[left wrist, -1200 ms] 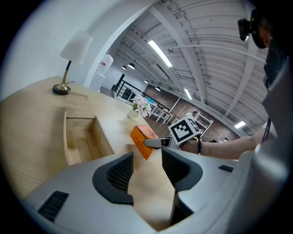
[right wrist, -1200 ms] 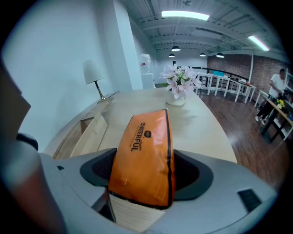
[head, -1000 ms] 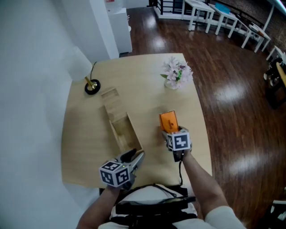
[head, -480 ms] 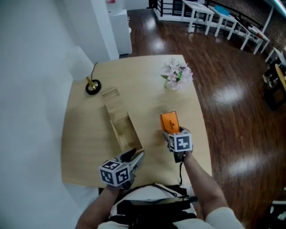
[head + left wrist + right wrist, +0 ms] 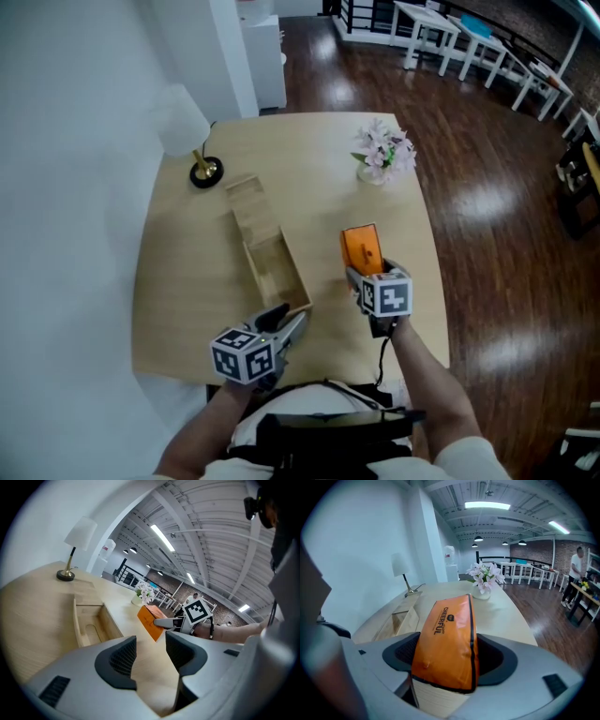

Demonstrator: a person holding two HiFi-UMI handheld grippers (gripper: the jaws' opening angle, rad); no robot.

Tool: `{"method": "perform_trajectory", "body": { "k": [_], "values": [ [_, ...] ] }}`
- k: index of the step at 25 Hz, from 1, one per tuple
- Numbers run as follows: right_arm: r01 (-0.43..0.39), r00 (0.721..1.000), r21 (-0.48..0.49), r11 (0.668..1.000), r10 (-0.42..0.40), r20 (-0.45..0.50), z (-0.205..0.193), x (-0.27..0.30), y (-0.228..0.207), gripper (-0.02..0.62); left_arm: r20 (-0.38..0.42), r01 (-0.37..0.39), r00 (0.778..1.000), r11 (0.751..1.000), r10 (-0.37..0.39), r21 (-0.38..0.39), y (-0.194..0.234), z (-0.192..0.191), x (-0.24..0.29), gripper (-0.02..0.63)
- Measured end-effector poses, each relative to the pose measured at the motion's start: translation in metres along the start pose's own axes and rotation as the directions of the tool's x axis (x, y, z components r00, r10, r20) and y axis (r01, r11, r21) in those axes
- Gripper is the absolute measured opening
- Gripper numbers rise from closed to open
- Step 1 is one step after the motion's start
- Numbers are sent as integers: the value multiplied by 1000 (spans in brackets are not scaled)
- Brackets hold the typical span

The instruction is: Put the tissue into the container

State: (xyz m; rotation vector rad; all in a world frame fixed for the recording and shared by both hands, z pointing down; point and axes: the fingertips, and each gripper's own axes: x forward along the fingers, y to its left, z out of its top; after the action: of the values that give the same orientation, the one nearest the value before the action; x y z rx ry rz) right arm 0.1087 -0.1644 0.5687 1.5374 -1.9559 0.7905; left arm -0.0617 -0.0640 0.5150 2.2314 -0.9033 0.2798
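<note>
An orange tissue pack (image 5: 361,249) sits between the jaws of my right gripper (image 5: 363,269), which is shut on it over the table's right part. In the right gripper view the tissue pack (image 5: 447,639) fills the gap of the right gripper (image 5: 448,657), both pads against its sides. The long wooden container (image 5: 272,267) lies open just left of it, with its lid part (image 5: 246,200) at the far end. My left gripper (image 5: 286,324) stands open and holds nothing at the container's near end. The left gripper (image 5: 150,654) looks toward the container (image 5: 93,625) and the held tissue pack (image 5: 150,619).
A brass lamp (image 5: 203,171) with a white shade stands at the table's far left corner. A vase of pale flowers (image 5: 382,152) stands at the far right. The table's right edge (image 5: 433,272) runs close to the right gripper, with dark wood floor beyond.
The head view has shifted slightly, so the table sits a little to the right. Both grippers and the tissue pack keep nearly the same places.
</note>
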Motion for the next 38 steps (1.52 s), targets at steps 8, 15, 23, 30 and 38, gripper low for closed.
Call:
{"method": "perform_trajectory", "body": {
  "k": [8, 15, 23, 30, 38],
  "values": [
    [-16, 1000, -16, 1000, 16, 22, 9, -2, 26, 377, 8, -14, 1000, 1000, 14, 0, 13, 1, -18, 195],
    [-28, 999, -32, 999, 29, 36, 16, 0, 49, 376, 22, -29, 999, 1000, 29, -4, 29, 2, -32, 195],
    [-85, 994, -58, 995, 89, 56, 28, 7, 89, 374, 38, -52, 998, 999, 53, -13, 45, 5, -46, 195],
    [-145, 987, -104, 984, 151, 52, 33, 14, 128, 373, 49, -74, 996, 997, 76, -38, 57, 2, -57, 195],
    [-201, 978, -135, 970, 207, 29, 31, 22, 163, 373, 56, -95, 994, 994, 98, -49, 66, 2, -67, 195]
  ]
}}
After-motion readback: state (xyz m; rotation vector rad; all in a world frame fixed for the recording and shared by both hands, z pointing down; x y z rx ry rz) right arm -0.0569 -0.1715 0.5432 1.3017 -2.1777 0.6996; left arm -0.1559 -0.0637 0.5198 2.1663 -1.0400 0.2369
